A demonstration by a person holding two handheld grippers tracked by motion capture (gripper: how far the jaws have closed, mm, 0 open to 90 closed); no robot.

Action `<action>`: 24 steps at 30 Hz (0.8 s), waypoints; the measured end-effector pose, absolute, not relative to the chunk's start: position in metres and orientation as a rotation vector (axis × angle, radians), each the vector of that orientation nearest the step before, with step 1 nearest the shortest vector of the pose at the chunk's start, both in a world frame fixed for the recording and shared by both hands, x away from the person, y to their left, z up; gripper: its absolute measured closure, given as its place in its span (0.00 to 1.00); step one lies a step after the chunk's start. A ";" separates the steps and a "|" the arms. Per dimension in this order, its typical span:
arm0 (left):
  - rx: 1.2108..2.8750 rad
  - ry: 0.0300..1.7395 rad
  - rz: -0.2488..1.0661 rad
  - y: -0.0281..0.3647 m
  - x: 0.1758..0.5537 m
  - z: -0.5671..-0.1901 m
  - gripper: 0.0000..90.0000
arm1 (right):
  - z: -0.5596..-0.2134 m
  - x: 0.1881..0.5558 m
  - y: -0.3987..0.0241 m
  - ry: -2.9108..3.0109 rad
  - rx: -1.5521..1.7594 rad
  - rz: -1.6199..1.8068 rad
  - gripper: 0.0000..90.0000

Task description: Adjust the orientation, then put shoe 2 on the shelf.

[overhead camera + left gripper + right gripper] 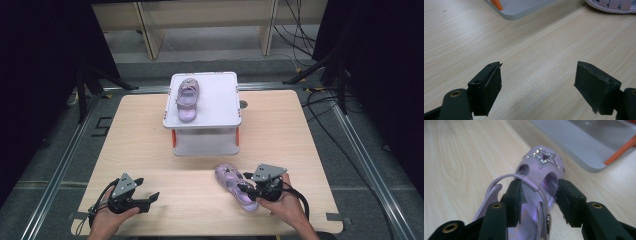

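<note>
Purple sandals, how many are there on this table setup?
2. One purple sandal lies on top of the white two-tier stand at the table's far middle. The other sandal lies on the wooden table in front of the stand, between the right gripper's jaws.

High view: fixed above the person's side, facing forward and down, taking in the whole worktop from well back.
Left gripper view: rides the left hand-held gripper, low and close over bare wood.
Right gripper view: rides the right hand-held gripper, very close.
Shared: all three catch the lilac sandal and the grey stand.
</note>
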State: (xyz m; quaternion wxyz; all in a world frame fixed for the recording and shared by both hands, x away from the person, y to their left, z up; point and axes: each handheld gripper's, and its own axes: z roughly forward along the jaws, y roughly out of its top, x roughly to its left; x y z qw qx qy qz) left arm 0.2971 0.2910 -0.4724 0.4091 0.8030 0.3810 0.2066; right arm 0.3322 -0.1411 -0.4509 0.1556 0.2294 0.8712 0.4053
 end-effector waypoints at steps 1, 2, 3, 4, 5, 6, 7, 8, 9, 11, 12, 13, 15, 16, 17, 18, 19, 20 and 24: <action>2.003 0.971 0.510 0.290 0.297 -0.473 0.23 | -0.450 0.331 -0.139 2.491 0.649 1.160 0.63; 1.997 0.970 0.508 0.289 0.297 -0.474 0.23 | -0.450 0.330 -0.137 2.493 0.629 1.151 0.63; 2.002 0.972 0.507 0.290 0.297 -0.474 0.23 | -0.450 0.329 -0.135 2.487 0.609 1.139 0.64; 2.004 0.969 0.506 0.290 0.298 -0.474 0.23 | -0.450 0.328 -0.134 2.488 0.588 1.126 0.64; 2.006 0.968 0.507 0.290 0.298 -0.474 0.23 | -0.450 0.328 -0.133 2.486 0.583 1.123 0.64; 2.009 0.970 0.507 0.290 0.298 -0.474 0.23 | -0.450 0.328 -0.132 2.483 0.577 1.128 0.64; 2.018 0.966 0.509 0.290 0.298 -0.474 0.23 | -0.450 0.328 -0.132 2.483 0.579 1.127 0.64; 2.004 0.970 0.500 0.289 0.298 -0.474 0.23 | -0.450 0.329 -0.131 2.479 0.582 1.132 0.66; 2.004 0.973 0.498 0.289 0.298 -0.474 0.23 | -0.450 0.329 -0.131 2.477 0.587 1.143 0.68; 2.007 0.966 0.503 0.290 0.298 -0.474 0.23 | -0.451 0.328 -0.130 2.477 0.569 1.142 0.75; 2.005 0.965 0.503 0.290 0.298 -0.473 0.23 | -0.450 0.327 -0.129 2.474 0.552 1.143 0.80; 2.003 0.968 0.503 0.290 0.298 -0.473 0.23 | -0.450 0.327 -0.128 2.470 0.529 1.139 0.82; 2.020 0.970 0.512 0.292 0.297 -0.473 0.23 | -0.448 0.326 -0.127 2.466 0.501 1.120 0.86; 1.993 0.971 0.501 0.292 0.297 -0.474 0.23 | -0.448 0.326 -0.127 2.468 0.497 1.116 0.88; 1.999 0.978 0.503 0.293 0.297 -0.473 0.23 | -0.447 0.326 -0.127 2.461 0.502 1.117 0.89; 1.996 0.977 0.507 0.293 0.297 -0.473 0.23 | -0.447 0.326 -0.128 2.450 0.506 1.121 0.90; 1.996 0.972 0.511 0.293 0.298 -0.473 0.23 | -0.446 0.326 -0.130 2.443 0.506 1.124 0.91; 1.996 0.970 0.509 0.293 0.298 -0.473 0.23 | -0.445 0.326 -0.131 2.430 0.504 1.123 0.92; 2.019 0.961 0.518 0.293 0.299 -0.473 0.23 | -0.440 0.327 -0.139 2.415 0.532 1.168 0.94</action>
